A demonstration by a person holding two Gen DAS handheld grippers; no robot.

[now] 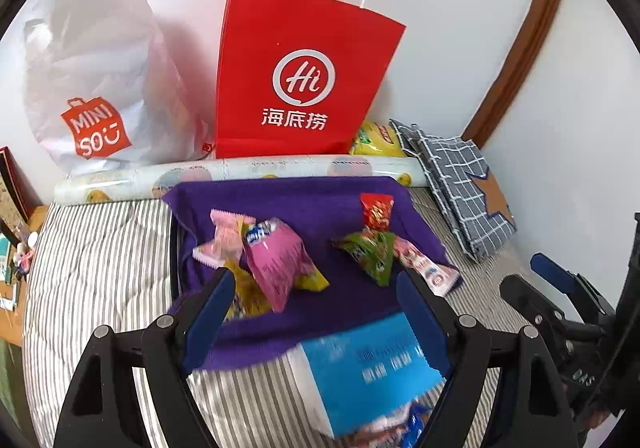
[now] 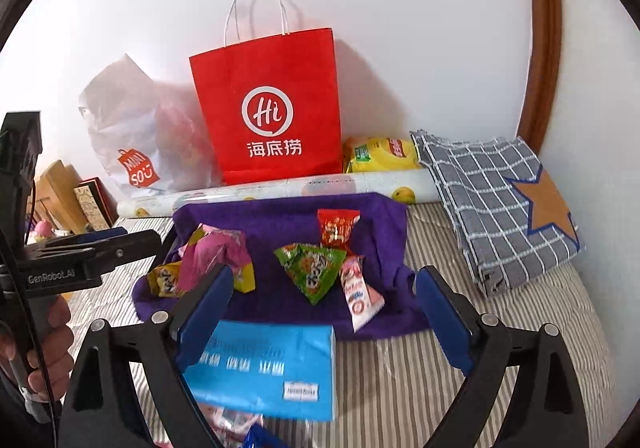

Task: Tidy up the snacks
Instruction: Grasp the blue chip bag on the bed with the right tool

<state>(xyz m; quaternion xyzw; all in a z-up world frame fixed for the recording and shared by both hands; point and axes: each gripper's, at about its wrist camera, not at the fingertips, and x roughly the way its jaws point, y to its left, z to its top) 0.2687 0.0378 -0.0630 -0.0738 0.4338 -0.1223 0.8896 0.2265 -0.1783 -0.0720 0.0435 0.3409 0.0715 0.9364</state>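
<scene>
Presently both grippers hover above the bed with nothing between their fingers: the left gripper [image 1: 316, 288] stands with jaws wide apart, and the right gripper [image 2: 324, 288] likewise, wider if anything. The task's goods, a set of small snack packets, lie on a purple cloth [image 1: 304, 199] spread over the striped bedding [image 1: 100, 248]. On the cloth's left sits a cluster: a pink packet [image 1: 276, 260] lying over a yellow packet [image 1: 248, 292], with a paler pink wrapper [image 1: 222, 240] touching them. On its right lie a green packet [image 1: 372, 252], a red packet [image 1: 377, 211] just behind it, and a long pink-and-white packet [image 1: 428, 268] beside the green one. A blue box [image 2: 264, 364] rests at the near edge of the cloth, closest to both grippers, blurred in both views; further wrappers show below it, too cut off to identify. Behind stand a red paper bag [image 1: 300, 75] and a white plastic bag [image 1: 104, 87] against the wall. In my judgement the packets are light, air-filled and crinkly, with slick film that will slide under a shallow pinch; the crimped end seams offer the firmest hold, or a gentle grip across the belly without crushing the contents. The box appears stiffer and should be taken across its narrow sides. Overlapped packets risk being dragged together.
</scene>
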